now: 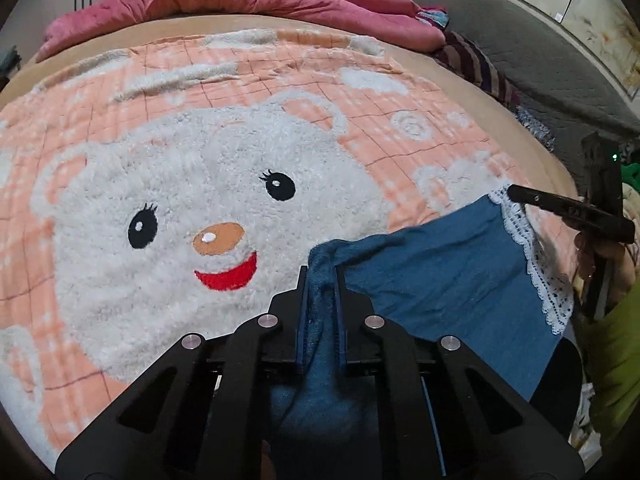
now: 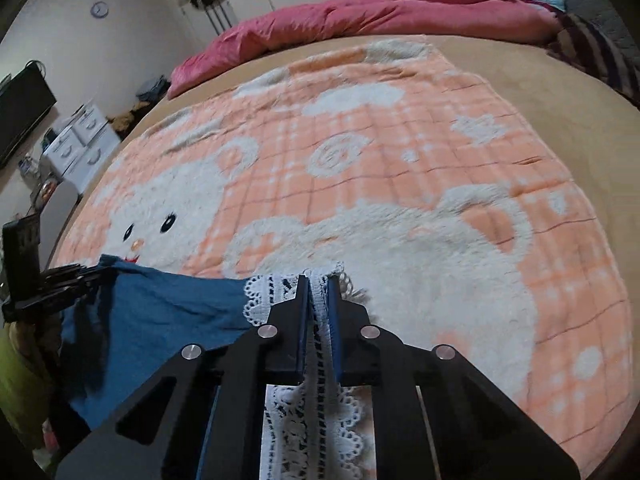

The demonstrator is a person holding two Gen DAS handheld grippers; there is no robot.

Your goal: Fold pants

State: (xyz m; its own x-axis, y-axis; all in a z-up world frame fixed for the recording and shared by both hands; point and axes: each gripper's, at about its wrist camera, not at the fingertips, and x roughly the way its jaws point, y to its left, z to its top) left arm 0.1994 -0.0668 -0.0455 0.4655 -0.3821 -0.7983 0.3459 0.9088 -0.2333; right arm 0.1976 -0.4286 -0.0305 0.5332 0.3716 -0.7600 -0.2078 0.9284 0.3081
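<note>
Left tongs (image 1: pixel 321 276) clenched on blue cotton pants (image 1: pixel 440 272), right tongs (image 2: pixel 319 286) on white lace hem (image 2: pixel 272 292), stretching cloth for folding above peach bear-print blanket (image 2: pixel 400 168).

Right gripper (image 2: pixel 319 280) clamped on the white lace trim (image 2: pixel 280 288) of the blue pants (image 2: pixel 168 308); lace bunched between the two pads and running back under the jaws. Left gripper (image 2: pixel 86 276) at far left edge, pinching the opposite end of the blue fabric, which is stretched between the two. Pants sit at the near edge of the peach bear blanket (image 2: pixel 400 152). Pink duvet (image 2: pixel 360 16) piled along the far side of the bed. White drawer unit (image 2: pixel 80 140) and wall clock (image 2: pixel 99 9) off to the left.
</note>
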